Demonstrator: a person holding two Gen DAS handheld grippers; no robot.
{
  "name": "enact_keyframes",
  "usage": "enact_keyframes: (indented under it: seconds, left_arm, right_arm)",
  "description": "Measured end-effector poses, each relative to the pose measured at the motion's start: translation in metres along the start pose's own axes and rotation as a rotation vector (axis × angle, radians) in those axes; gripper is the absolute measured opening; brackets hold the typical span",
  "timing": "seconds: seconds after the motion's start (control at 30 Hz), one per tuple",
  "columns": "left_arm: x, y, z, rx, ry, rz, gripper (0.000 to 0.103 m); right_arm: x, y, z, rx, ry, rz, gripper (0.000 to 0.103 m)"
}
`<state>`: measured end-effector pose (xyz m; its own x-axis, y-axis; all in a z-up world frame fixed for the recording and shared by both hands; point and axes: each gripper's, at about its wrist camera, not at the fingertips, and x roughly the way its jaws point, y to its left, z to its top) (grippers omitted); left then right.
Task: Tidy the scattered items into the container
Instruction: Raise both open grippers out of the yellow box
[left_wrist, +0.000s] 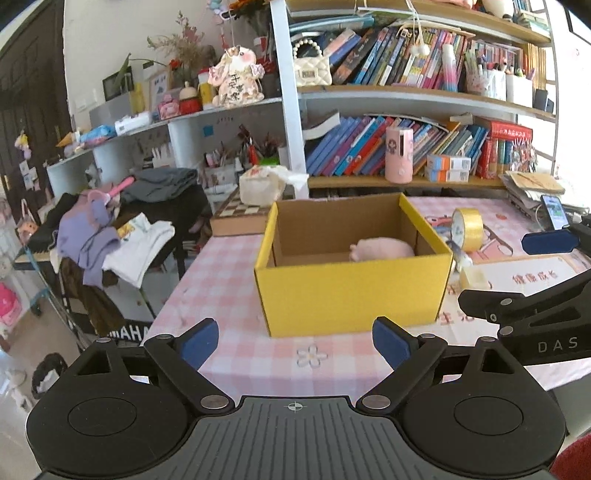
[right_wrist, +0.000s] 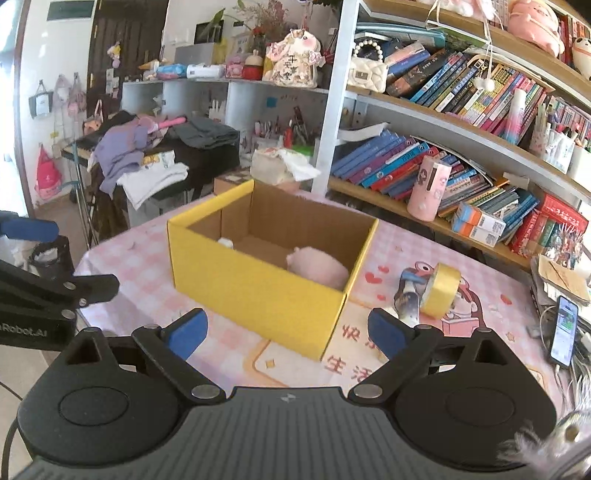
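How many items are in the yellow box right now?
2 visible: a pink plush against the right wall of the yellow box, and a small white item by the left wall. The near wall may hide more.

The cardboard box (left_wrist: 351, 295) is matt yellow outside, raw brown inside. In it lies a soft pink plush toy (right_wrist: 317, 267). The tape roll (right_wrist: 441, 290) shines glossy yellow. A smooth printed cloth (left_wrist: 229, 280) covers the worktop.

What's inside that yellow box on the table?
A pink plush toy lies in the yellow box, by its right wall. A small white thing peeks over the near wall at the left; that wall hides the rest of it and the floor behind it.
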<state>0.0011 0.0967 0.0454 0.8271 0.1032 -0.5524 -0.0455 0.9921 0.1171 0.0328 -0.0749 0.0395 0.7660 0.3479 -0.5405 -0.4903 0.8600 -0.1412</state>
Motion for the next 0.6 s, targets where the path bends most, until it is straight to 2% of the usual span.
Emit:
enact_keyframes:
  seconds: [0.1, 0.33, 0.6]
  left_arm:
    - [-0.003, -0.002, -0.007, 0.004, 0.015, 0.004, 0.093]
    - [-0.005, -0.009, -0.022, -0.010, 0.059, -0.011, 0.094]
    - [-0.007, -0.019, -0.035, -0.007, 0.073, -0.018, 0.094]
  right_arm:
    - [-0.003, 0.001, -0.009, 0.000, 0.018, -0.025, 0.095]
    - [-0.008, 0.002, -0.028, 0.089, 0.064, -0.047, 0.095]
    - [-0.010, 0.002, -0.039, 0.123, 0.098, -0.070, 0.095]
